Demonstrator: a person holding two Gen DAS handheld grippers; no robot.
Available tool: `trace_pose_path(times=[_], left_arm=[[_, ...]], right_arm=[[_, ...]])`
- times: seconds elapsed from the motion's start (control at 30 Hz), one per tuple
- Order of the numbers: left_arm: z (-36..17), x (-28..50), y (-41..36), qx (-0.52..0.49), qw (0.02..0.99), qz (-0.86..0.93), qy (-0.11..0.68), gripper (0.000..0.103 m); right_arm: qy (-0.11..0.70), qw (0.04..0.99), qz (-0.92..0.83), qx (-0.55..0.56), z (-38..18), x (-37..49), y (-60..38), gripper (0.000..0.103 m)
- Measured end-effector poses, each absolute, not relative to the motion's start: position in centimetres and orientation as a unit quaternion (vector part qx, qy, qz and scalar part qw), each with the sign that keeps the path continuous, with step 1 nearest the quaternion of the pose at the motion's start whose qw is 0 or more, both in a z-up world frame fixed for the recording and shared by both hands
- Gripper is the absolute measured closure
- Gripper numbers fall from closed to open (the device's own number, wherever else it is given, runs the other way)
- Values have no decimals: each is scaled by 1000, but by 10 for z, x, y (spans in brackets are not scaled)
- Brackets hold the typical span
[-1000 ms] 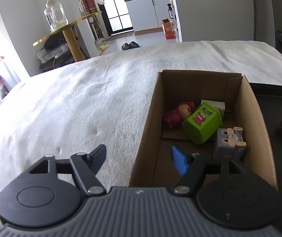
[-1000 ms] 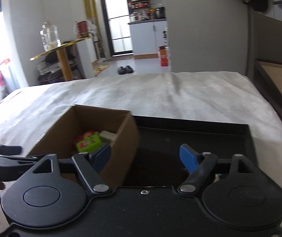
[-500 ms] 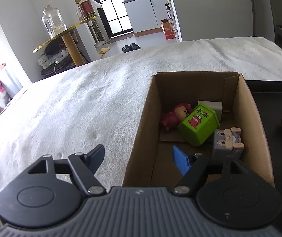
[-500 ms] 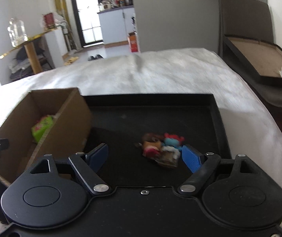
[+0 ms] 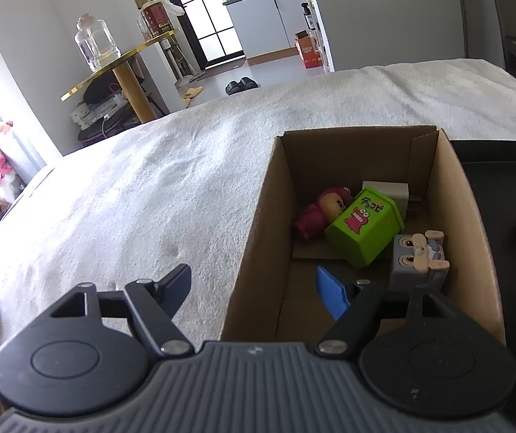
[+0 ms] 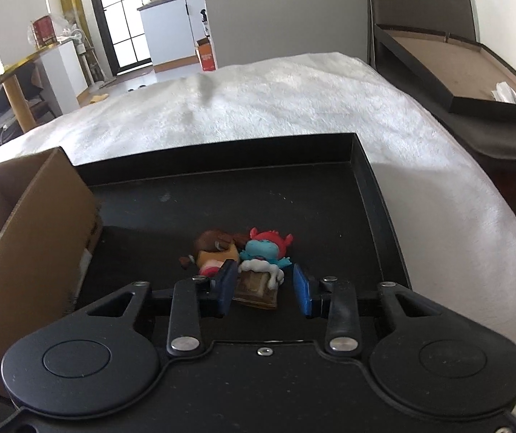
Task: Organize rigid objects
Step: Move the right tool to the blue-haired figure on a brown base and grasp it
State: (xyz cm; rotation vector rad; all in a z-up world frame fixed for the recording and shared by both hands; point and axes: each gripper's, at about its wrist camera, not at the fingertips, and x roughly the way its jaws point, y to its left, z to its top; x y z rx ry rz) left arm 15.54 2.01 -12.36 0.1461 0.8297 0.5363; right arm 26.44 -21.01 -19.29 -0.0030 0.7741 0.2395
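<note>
Now the big black tray [image 6: 373, 187] lies on the bed beside the cardboard box [image 6: 34, 223]. The small toys [image 6: 254, 256] sit on the tray, just ahead of the right hand-held gripper [image 6: 264, 290], whose fingers are spread apart around the nearest one. The left hand-held gripper [image 5: 254, 288] is spread too, over the box's edge.

matt cardboard box [image 5: 250, 252], fluffy white blanket [image 5: 131, 198]

White fuzzy blanket [image 5: 142, 195] across the foreground, gold round side table [image 5: 120, 61] beyond its far edge, glass jar [image 5: 95, 45] and red tin [image 5: 155, 18] on that table, dark slippers [image 5: 241, 84] on the floor right of the table, white kitchen cabinet [image 5: 265, 25] behind them.
</note>
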Motion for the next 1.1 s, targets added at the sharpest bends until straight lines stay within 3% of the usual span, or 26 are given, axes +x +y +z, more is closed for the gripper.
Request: trace_pose_path(times=[0.2, 0.3, 0.93, 1.0, 1.1], left_arm=[[-125, 157, 19, 71, 877, 256, 400, 28], [-124, 157, 17, 75, 878, 254, 399, 28], [-127, 156, 14, 72, 877, 249, 405, 28], [-127, 156, 14, 71, 877, 250, 405, 28], [-127, 156, 13, 73, 877, 249, 405, 28]], right_arm=[[380, 917, 123, -10, -198, 267, -208, 68], [380, 915, 135, -23, -196, 264, -206, 79], [417, 899, 128, -38, -191, 238, -225, 78], [419, 898, 127, -34, -190, 237, -226, 73], [405, 905, 127, -30, -187, 237, -225, 45]])
